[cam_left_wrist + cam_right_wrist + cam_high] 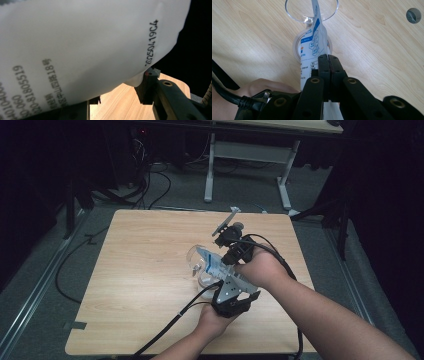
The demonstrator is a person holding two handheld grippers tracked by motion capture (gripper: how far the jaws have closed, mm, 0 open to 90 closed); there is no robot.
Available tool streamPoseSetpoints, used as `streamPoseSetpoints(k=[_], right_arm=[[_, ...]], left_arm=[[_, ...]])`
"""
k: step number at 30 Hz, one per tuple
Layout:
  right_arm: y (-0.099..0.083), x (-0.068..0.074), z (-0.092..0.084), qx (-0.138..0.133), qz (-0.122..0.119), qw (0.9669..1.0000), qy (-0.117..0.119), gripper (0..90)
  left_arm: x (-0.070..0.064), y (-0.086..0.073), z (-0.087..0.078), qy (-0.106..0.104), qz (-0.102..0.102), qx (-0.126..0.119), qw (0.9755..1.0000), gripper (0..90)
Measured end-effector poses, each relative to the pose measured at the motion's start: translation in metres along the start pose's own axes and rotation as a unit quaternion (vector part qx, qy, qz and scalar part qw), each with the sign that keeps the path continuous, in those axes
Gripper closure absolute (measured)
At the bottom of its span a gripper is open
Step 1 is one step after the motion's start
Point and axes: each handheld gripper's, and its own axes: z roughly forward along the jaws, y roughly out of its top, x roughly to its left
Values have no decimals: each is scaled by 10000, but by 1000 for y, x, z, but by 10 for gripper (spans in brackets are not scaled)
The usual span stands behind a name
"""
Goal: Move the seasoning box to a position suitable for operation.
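A white pouch with blue print (210,261) is held above the wooden table (145,270), its top end over a clear glass (196,265). My left gripper (222,284) comes up from the near side and is shut on the pouch's body; in the left gripper view the white pouch (82,50) with black printed text bulges between the two jaws of that gripper (122,86). My right gripper (226,262) reaches in from the far right. Its jaws (328,60) are pressed together on the pouch's edge (313,40), with the glass rim (294,15) beyond.
A pale ring (297,47) lies on the table under the pouch. A round metal fitting (413,15) sits in the tabletop. Black cables trail from both grippers toward the near edge. Behind the table stand a white desk frame (210,175) and floor cables.
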Motion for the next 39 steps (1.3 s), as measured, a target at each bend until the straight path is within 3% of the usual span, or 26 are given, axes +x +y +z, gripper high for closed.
streamPoseSetpoints(k=[39], right_arm=[[3, 2, -1, 27, -68, 10000, -38, 900]], left_arm=[[0, 3, 0, 9, -106, -96, 9999, 616]])
